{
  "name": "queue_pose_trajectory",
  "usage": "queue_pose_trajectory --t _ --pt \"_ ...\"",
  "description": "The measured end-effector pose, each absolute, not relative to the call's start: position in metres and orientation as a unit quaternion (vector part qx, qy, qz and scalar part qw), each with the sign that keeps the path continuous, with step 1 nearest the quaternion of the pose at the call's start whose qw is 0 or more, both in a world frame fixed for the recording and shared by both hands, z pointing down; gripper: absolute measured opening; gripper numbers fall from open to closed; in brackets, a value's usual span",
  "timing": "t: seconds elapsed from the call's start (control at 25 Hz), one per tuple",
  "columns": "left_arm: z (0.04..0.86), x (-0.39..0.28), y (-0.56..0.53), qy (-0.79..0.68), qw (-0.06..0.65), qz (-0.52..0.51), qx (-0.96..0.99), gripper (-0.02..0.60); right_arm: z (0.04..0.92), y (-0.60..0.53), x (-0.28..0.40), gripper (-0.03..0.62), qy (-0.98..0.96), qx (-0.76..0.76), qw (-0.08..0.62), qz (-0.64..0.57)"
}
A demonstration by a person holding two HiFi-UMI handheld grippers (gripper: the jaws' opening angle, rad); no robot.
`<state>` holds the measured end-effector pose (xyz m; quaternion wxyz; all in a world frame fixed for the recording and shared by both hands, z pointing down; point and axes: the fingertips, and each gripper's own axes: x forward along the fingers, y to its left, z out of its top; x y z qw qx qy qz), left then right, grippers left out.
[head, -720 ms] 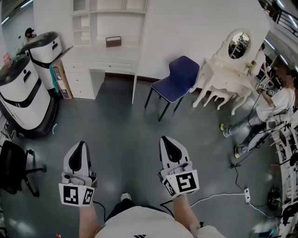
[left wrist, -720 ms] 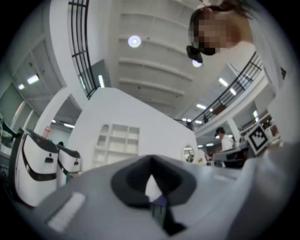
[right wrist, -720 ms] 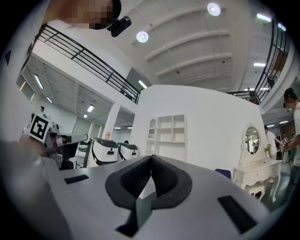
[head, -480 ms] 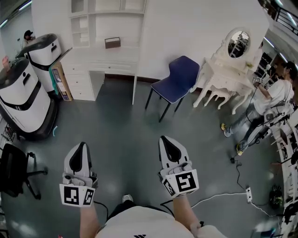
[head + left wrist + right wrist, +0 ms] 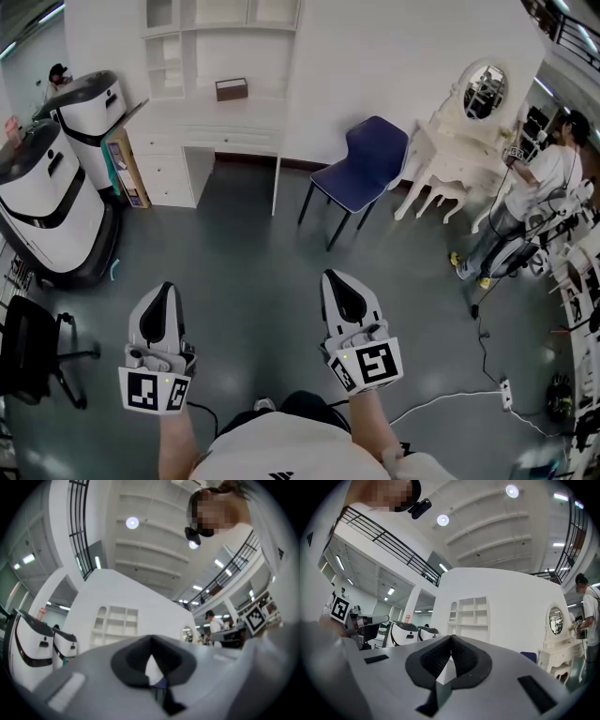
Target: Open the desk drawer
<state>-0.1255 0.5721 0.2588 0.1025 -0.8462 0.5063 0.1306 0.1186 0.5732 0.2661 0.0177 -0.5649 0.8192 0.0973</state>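
**2 clenched claws, desk drawer far across the room**

The left gripper [image 5: 163,291] and right gripper [image 5: 337,279] were held side by side low in front of the person, each with its jaws pressed together on nothing. Beyond them, past bare grey floor [image 5: 244,244], stood a blue chair [image 5: 361,164]. Farthest off, against the white wall, was the desk [image 5: 187,112], its drawer [image 5: 234,137] just under the top and well apart from both claws. The drawer looked stiff, light and likely to slide straight out. Any handle was too small to make out, so a knob or the lower lip seemed the place to grip.
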Motion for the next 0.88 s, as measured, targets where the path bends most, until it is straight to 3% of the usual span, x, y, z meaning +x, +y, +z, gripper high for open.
queue_pose_trajectory --t 0.44,0.88 --pt "0.269 -0.14 0.525 0.526 0.085 0.136 -0.835 0.003 0.271 0.522 0.122 -0.012 0.819 -0.568 0.013 0.084" --pt "0.264 -0.124 0.407 0.547 0.092 0.13 -0.821 0.003 0.273 0.385 0.148 -0.012 0.828 -0.556 0.033 0.073"
